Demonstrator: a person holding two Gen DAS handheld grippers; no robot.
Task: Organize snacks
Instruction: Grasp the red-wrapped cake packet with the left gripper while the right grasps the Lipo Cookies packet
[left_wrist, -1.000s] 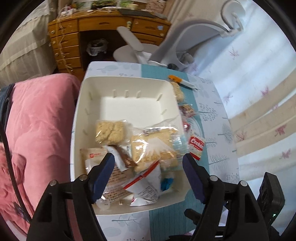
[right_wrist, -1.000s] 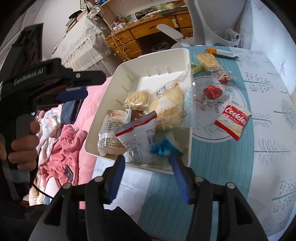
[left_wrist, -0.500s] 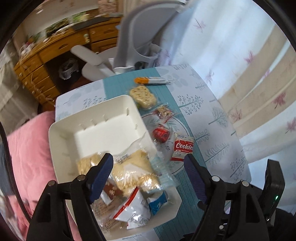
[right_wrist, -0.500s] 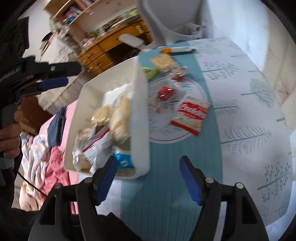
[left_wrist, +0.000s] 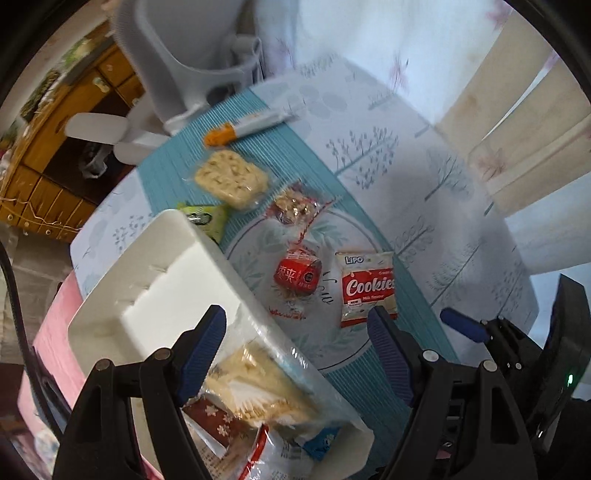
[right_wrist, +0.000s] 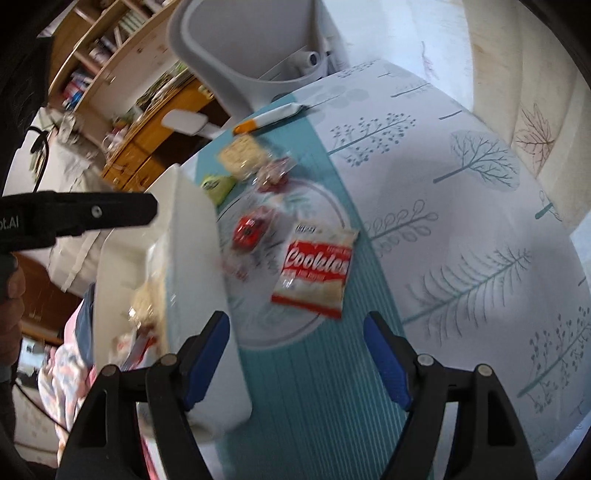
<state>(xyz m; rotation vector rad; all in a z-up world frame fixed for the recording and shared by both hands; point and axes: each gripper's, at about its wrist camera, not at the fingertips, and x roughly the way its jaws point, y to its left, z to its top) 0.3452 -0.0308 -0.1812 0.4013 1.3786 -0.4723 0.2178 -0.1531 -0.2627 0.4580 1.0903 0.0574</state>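
A white bin (left_wrist: 177, 280) holds several wrapped snacks at its near end; it also shows in the right wrist view (right_wrist: 199, 258). On the table beside it lie a red Cookies packet (left_wrist: 367, 290) (right_wrist: 316, 269), a small red snack (left_wrist: 297, 277) (right_wrist: 251, 229), a clear-wrapped candy (left_wrist: 295, 210), a pale rice cracker (left_wrist: 231, 179) (right_wrist: 242, 155) and a green packet (left_wrist: 207, 219) (right_wrist: 218, 184). My left gripper (left_wrist: 297, 354) is open and empty above the bin's right wall. My right gripper (right_wrist: 297, 358) is open and empty, just short of the Cookies packet.
An orange-and-white pen (left_wrist: 247, 127) lies at the table's far end. A grey chair (left_wrist: 177, 55) stands behind the table, with a wooden desk (left_wrist: 55, 147) beyond. Pink bedding (left_wrist: 48, 332) lies left of the bin. The right gripper's body (left_wrist: 517, 350) is close on the left gripper's right.
Both grippers have swung right, from over the bin toward the loose snacks on the table. The right gripper's view now centres on the Cookies packet. Both stayed open.
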